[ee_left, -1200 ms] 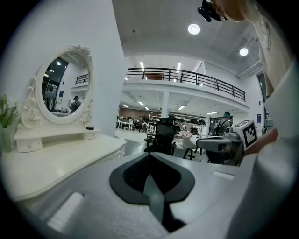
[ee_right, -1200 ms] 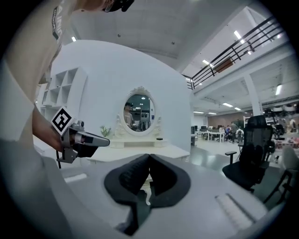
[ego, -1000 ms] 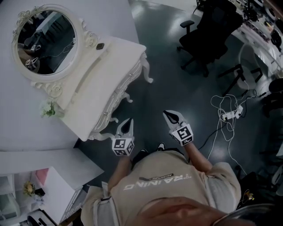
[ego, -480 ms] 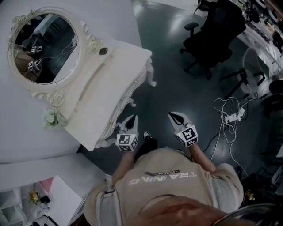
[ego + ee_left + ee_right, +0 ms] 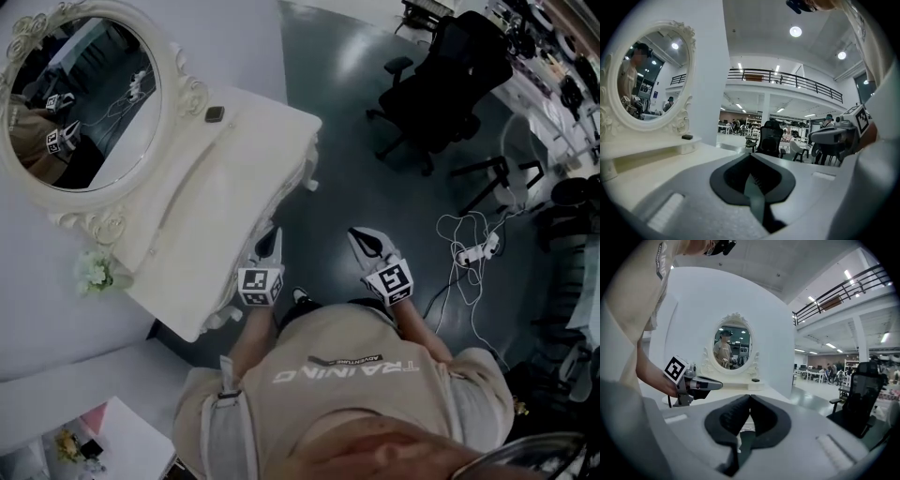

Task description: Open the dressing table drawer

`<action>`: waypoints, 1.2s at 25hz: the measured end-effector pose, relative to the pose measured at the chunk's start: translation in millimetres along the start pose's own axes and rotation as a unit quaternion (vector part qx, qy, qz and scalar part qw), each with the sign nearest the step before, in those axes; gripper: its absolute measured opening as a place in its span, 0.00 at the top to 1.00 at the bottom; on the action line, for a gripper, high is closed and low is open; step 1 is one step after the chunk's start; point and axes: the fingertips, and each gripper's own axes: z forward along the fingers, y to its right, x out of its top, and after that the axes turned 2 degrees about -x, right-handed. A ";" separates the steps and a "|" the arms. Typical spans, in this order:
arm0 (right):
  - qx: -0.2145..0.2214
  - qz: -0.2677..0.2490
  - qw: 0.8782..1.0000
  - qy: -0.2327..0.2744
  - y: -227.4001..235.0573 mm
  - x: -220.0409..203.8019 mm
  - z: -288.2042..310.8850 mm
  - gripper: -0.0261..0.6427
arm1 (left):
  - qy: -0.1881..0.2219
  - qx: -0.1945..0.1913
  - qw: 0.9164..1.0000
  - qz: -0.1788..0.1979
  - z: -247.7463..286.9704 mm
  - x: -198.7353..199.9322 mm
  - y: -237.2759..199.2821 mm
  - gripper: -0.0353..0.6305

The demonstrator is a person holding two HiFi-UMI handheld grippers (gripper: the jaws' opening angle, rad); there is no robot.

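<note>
The white dressing table with its oval mirror stands at the left of the head view. Its drawer front is hidden under the tabletop's carved front edge. My left gripper is shut and empty, with its tip just off that front edge. In the left gripper view its pads meet at the left gripper's tip over the tabletop. My right gripper is shut and empty, held over the dark floor to the right of the table. The right gripper view shows the shut right gripper and the mirror beyond.
A small dark object lies on the table's raised back shelf. White flowers sit at the table's left end. A black office chair stands behind on the floor. Cables and a power strip lie to the right.
The person has stepped closer to the dressing table. Both grippers moved with them, and the left one now sits at the table's front edge. Both stayed shut.
</note>
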 end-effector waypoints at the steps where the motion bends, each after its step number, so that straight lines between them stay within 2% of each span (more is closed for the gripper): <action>1: 0.002 -0.003 1.000 -0.005 -0.6 -2.1 5.5 0.96 | 0.000 0.001 1.000 -0.004 5.1 -3.7 -7.3 0.94; 4: 0.008 -0.004 1.000 -0.027 5.6 -10.7 13.2 0.96 | 0.003 0.009 1.000 -0.025 15.3 -12.3 -15.6 0.94; 7: 0.011 0.013 0.999 -0.039 17.0 -16.3 28.4 0.96 | 0.003 0.019 0.999 -0.028 22.0 -12.4 -23.5 0.94; 14: 0.051 0.024 0.998 -0.031 56.6 -23.7 83.2 0.96 | -0.020 0.056 0.998 -0.032 54.7 -17.6 -39.3 0.94; 19: 0.088 0.023 0.996 -0.012 108.3 -17.2 136.0 0.96 | -0.028 0.093 0.995 -0.026 103.8 2.8 -60.9 0.94; 24: 0.097 0.018 0.995 0.010 180.8 -12.8 191.2 0.96 | -0.026 0.121 0.992 0.011 175.4 30.8 -85.0 0.94; 28: 0.106 0.032 0.994 0.003 225.1 -18.6 237.4 0.96 | -0.006 0.160 0.987 -0.021 213.1 46.8 -102.6 0.94; 30: 0.126 0.028 0.992 0.006 233.4 -14.7 261.2 0.96 | -0.008 0.183 0.982 -0.034 221.2 45.0 -111.7 0.94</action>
